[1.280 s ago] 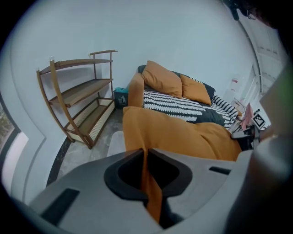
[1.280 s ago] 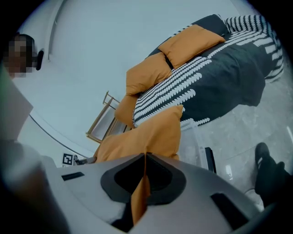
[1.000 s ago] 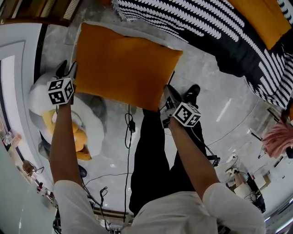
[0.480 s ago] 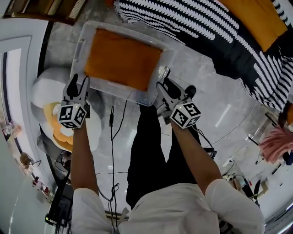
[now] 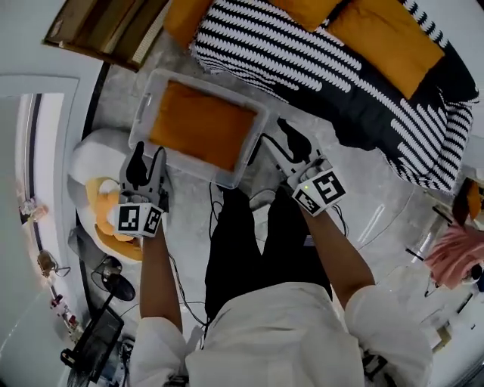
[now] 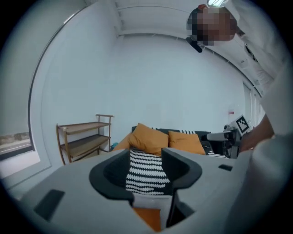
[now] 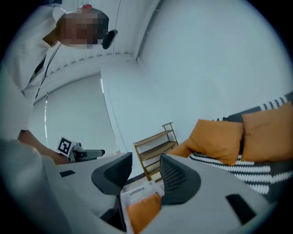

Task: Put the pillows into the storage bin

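An orange pillow (image 5: pixel 200 125) lies flat inside the clear storage bin (image 5: pixel 150 98) on the floor. My left gripper (image 5: pixel 147 160) hovers open just off the bin's near left corner, nothing between its jaws. In the left gripper view the left gripper (image 6: pixel 145 176) looks over the bin rim (image 6: pixel 153 201) and a sliver of the pillow (image 6: pixel 149 220). My right gripper (image 5: pixel 289 143) is beside the bin's right end, jaws opening and empty. The right gripper (image 7: pixel 146 176) sees the bin rim (image 7: pixel 139 192) and pillow (image 7: pixel 144 211) below. More orange pillows (image 5: pixel 378 34) rest on the sofa.
A sofa with a black-and-white striped cover (image 5: pixel 318 68) runs along the far side. A wooden shelf (image 5: pixel 106 23) stands at the far left. A white and yellow plush thing (image 5: pixel 94 162) lies left of the bin. Cables (image 5: pixel 215 204) trail by the person's legs (image 5: pixel 242 249).
A second ago both grippers held the orange pillow up between them. It then went down into the bin. Both grippers have let go and drawn back from it.
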Motion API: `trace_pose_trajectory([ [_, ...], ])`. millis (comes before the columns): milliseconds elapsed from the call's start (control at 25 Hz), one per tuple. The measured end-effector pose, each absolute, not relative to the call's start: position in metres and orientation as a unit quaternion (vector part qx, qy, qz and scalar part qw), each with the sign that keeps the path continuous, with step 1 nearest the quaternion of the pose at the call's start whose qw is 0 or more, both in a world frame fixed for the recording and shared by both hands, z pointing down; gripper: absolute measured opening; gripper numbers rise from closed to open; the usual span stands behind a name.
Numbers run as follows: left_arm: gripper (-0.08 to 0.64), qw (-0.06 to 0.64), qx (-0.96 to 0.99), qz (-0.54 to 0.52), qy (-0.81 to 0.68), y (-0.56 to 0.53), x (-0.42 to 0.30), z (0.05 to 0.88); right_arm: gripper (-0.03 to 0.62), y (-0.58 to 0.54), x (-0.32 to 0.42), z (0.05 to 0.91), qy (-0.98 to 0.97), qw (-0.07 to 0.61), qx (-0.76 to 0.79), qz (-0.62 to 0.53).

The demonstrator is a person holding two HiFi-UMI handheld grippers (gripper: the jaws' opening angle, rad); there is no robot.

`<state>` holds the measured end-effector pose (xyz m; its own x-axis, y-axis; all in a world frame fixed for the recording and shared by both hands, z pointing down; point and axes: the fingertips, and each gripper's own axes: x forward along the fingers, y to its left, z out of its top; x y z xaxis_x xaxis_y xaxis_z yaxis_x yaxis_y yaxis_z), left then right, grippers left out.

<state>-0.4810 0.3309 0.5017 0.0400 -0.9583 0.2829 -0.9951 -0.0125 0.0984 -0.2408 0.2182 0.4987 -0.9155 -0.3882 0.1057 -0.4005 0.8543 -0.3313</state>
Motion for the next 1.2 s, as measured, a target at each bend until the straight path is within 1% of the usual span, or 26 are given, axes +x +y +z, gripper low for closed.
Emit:
trace_pose_trajectory([
  [200, 0.218, 0.096, 0.720, 0.026, -0.687, 0.302, -0.420, 0.418, 0.207, 0.197, -0.173, 0.405, -0.973, -0.021, 0.203, 0.105],
  [400, 0.212, 0.051, 0.745, 0.012, -0.665, 0.269, -0.350, 0.343, 0.196, 0.175, -0.099, 0.323, -0.971, -0.051, 0.233, 0.036],
  [480, 0.212, 0.039, 0.755, 0.009, -0.655, 0.257, -0.315, 0.319, 0.183, 0.167, -0.062, 0.299, -0.967, -0.066, 0.244, 0.025],
  [600, 0.212, 0.018, 0.772, -0.007, -0.636, 0.233, -0.271, 0.286, 0.183, 0.154, -0.005, 0.271, -0.959, -0.094, 0.266, 0.019],
  [680, 0.212, 0.008, 0.784, -0.014, -0.621, 0.221, -0.246, 0.269, 0.184, 0.150, 0.030, 0.257, -0.953, -0.113, 0.280, 0.019],
  [840, 0.212, -0.008, 0.806, -0.019, -0.591, 0.209, -0.197, 0.245, 0.184, 0.153, 0.095, 0.240, -0.942, -0.128, 0.310, 0.009],
  [1000, 0.210, 0.002, 0.831, -0.028, -0.556, 0.190, -0.155, 0.236, 0.184, 0.155, 0.159, 0.230, -0.920, -0.156, 0.360, 0.007],
  [1040, 0.212, 0.004, 0.835, -0.031, -0.549, 0.185, -0.146, 0.234, 0.202, 0.156, 0.174, 0.230, -0.913, -0.162, 0.374, 0.008],
  [1080, 0.210, 0.004, 0.839, -0.033, -0.544, 0.180, -0.139, 0.233, 0.238, 0.157, 0.187, 0.232, -0.907, -0.162, 0.389, 0.009],
  [1200, 0.206, 0.005, 0.850, -0.034, -0.526, 0.164, -0.116, 0.232, 0.259, 0.163, 0.217, 0.242, -0.893, -0.150, 0.424, 0.011],
])
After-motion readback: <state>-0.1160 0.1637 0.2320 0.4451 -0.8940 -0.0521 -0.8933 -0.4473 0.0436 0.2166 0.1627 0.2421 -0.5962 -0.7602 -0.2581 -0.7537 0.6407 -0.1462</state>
